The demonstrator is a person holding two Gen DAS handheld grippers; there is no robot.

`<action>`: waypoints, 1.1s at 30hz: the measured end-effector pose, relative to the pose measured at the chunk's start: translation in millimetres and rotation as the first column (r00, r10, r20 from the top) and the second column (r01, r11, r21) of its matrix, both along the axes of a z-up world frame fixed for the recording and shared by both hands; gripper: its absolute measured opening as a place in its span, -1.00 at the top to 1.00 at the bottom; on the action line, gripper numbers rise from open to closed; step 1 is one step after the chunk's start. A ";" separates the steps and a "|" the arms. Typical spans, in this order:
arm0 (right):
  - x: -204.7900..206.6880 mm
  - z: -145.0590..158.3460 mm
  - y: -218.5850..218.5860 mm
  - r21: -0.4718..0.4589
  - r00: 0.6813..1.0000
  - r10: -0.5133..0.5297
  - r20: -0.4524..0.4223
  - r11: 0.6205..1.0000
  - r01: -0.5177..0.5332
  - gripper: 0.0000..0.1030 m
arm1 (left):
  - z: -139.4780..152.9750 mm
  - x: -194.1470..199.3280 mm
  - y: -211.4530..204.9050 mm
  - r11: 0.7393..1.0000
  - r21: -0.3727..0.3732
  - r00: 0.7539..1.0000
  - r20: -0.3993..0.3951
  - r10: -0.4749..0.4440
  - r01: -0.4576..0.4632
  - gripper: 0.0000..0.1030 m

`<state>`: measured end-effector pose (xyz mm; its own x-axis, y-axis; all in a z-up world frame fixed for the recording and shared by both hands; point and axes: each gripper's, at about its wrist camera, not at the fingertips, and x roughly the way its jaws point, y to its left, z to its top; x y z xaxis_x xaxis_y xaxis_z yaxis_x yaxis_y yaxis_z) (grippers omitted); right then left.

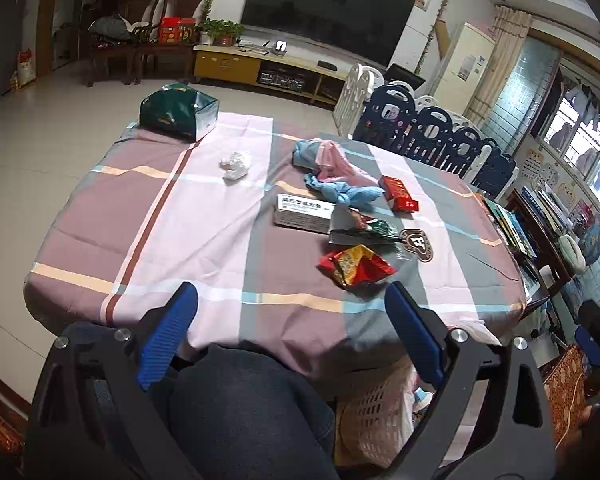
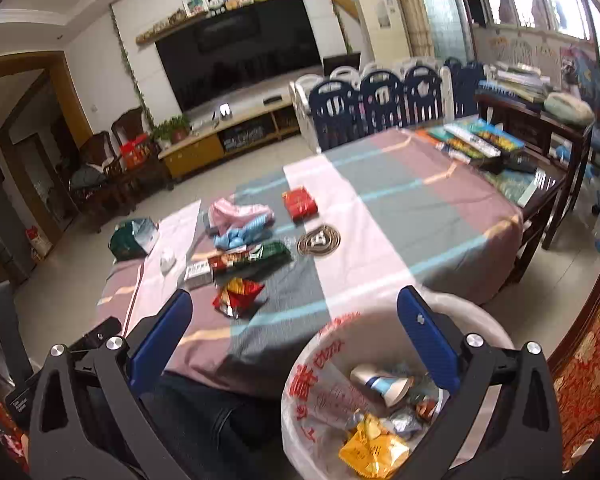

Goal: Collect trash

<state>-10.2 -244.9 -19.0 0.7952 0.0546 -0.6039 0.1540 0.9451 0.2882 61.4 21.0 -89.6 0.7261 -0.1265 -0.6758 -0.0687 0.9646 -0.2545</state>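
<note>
Trash lies on the striped tablecloth (image 1: 204, 240): a red and yellow snack wrapper (image 1: 356, 266) (image 2: 238, 294), a green wrapper (image 1: 364, 230) (image 2: 252, 258), a white medicine box (image 1: 304, 212), a red box (image 1: 398, 194) (image 2: 300, 202), a crumpled white tissue (image 1: 236, 164) and blue and pink cloths (image 1: 332, 172) (image 2: 240, 222). My left gripper (image 1: 292, 292) stands open at the table's near edge, nothing between its blue pads. My right gripper (image 2: 296, 300) is open above the bag-lined white bin (image 2: 324, 344), which holds several wrappers and a small bottle (image 2: 382, 384).
A dark green bag (image 1: 178, 112) sits at the table's far left corner, a round coaster (image 1: 418, 244) near the wrappers. Books (image 2: 476, 140) line the right edge. A person's dark trouser leg (image 1: 236, 412) is below the table edge. Navy playpen panels (image 1: 432, 136) stand behind.
</note>
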 end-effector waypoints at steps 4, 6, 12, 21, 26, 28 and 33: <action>8.1 -11.1 2.9 0.033 0.998 0.017 -0.058 0.999 -0.015 -0.94 | -8.0 6.2 12.8 0.999 -0.010 0.999 -0.017 0.032 -0.032 -0.83; 12.4 -16.6 6.0 0.037 0.996 0.028 -0.079 0.999 -0.025 -0.94 | -12.2 8.7 18.1 0.999 -0.012 0.999 -0.023 0.043 -0.044 -0.83; 22.6 -25.5 17.5 0.045 0.992 0.060 -0.114 0.997 -0.055 -0.94 | -22.6 15.1 33.5 0.996 -0.010 0.995 -0.038 0.088 -0.089 -0.83; 45.4 -29.7 39.2 0.110 0.985 0.119 -0.124 0.988 -0.106 -0.94 | -26.6 18.5 44.6 0.992 0.005 0.992 -0.038 0.124 -0.124 -0.83; 49.9 -30.3 50.3 0.085 0.982 0.142 -0.123 0.988 -0.133 -0.94 | -28.3 19.4 50.9 0.990 0.014 0.989 -0.038 0.141 -0.140 -0.83; 49.1 -32.4 51.2 0.077 0.981 0.145 -0.129 0.988 -0.136 -0.94 | -30.2 20.1 53.7 0.989 0.014 0.988 -0.043 0.147 -0.147 -0.83; 50.9 -39.8 44.8 0.094 0.980 0.128 -0.152 0.989 -0.115 -0.94 | -33.5 22.7 61.3 0.986 0.016 0.985 -0.051 0.166 -0.166 -0.83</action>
<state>40.7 -200.2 -58.8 0.6752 0.2011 -0.7097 0.0894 0.9327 0.3494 84.1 82.3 -123.2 0.7000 0.0009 -0.7141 -0.2411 0.9416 -0.2351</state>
